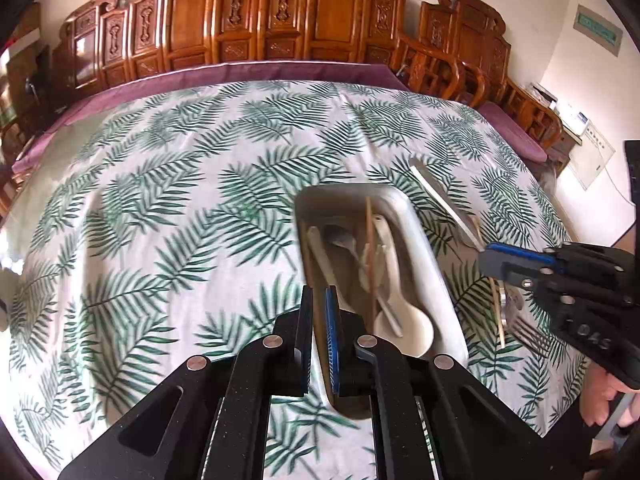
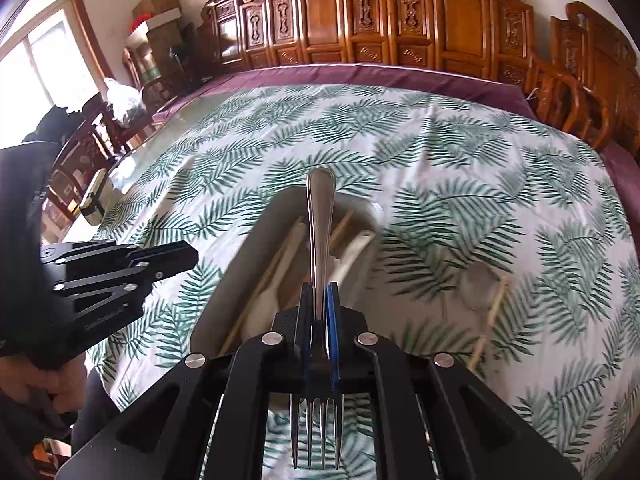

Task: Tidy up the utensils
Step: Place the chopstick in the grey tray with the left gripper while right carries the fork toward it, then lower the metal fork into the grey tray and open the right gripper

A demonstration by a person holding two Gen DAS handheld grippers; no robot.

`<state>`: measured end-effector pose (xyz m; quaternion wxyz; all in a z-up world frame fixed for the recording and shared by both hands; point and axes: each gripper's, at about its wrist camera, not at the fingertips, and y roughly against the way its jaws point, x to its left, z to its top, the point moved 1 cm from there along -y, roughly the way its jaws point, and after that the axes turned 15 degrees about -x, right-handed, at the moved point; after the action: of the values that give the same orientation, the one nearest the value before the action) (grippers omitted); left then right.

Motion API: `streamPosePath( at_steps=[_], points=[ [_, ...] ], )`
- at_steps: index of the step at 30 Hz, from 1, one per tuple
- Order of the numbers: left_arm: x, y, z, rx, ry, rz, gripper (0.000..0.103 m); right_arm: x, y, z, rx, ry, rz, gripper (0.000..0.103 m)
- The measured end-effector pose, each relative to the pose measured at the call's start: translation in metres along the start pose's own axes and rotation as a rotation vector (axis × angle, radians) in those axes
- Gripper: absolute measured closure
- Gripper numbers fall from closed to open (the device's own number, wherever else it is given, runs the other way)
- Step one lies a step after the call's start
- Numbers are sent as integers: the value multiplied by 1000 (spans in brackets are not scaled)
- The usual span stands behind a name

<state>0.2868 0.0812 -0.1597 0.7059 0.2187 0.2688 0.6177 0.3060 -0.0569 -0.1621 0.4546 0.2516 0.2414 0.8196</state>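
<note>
White tablecloth with green fern fronds; silver fork; cream tray.

Metal fork was clamped mid-handle, tines toward camera, handle end out over white oblong tray. The tray lay on the leaf-print cloth, holding white spoons and wooden chopsticks lengthwise. More chopsticks lay loose beside it.

Motion blur smears the white tray and the utensils inside it in the right wrist view, leaving their shapes uncertain. The fork has its neck hidden between the right hand-held gripper pads. Two pale sticks on the table are too blurred to identify.
</note>
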Motion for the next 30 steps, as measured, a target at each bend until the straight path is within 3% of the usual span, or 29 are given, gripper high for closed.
streamPosePath(
  at_steps=[14, 23, 30],
  points=[
    [29, 28, 0, -36, 15, 26, 98, 21, -53, 2, 63, -76, 30, 92],
    [18, 29, 1, -37, -4, 9, 98, 9, -37, 1, 26, -54, 45, 91],
    [-8, 27, 3, -41, -27, -33, 97, -44, 3, -14, -1, -6, -49, 91]
  ],
)
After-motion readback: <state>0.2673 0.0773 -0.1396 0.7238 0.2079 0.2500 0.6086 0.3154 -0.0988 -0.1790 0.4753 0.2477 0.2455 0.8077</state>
